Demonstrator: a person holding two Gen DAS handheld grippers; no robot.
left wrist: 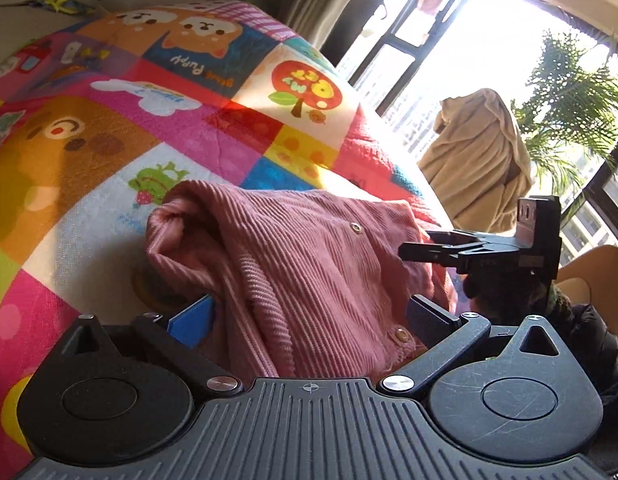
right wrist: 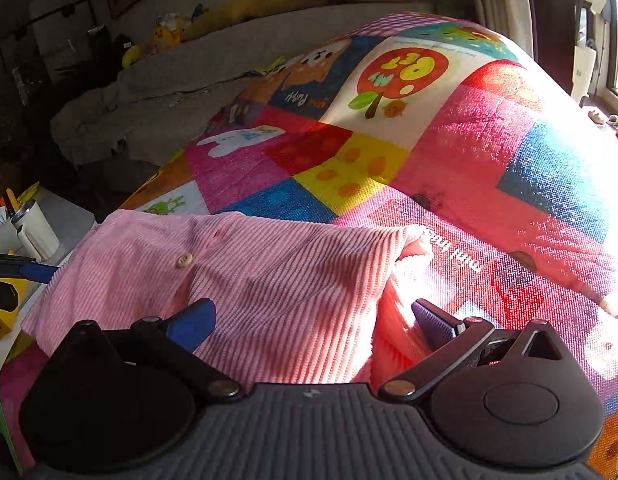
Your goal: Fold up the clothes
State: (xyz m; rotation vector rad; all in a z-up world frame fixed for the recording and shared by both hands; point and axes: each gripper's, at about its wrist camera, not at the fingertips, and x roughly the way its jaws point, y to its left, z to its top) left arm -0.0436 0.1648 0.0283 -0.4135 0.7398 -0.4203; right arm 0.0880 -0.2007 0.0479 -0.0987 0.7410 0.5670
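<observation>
A pink corduroy garment (left wrist: pixel 293 256) with snap buttons lies bunched on a bright patchwork cartoon blanket (left wrist: pixel 109 128) spread over a bed. The left gripper (left wrist: pixel 309 320) sits low at the garment's near edge, its jaws spread wide, with fabric lying between the blue pads but not pinched. The right gripper (right wrist: pixel 313 320) is likewise spread open over the garment's other near edge, cloth resting between its pads. Each gripper shows at the side of the other's view. The garment looks partly folded: layers overlap, yet the far end is rumpled and humped. Judging from this, smoothing and at least one more fold remain.
</observation>
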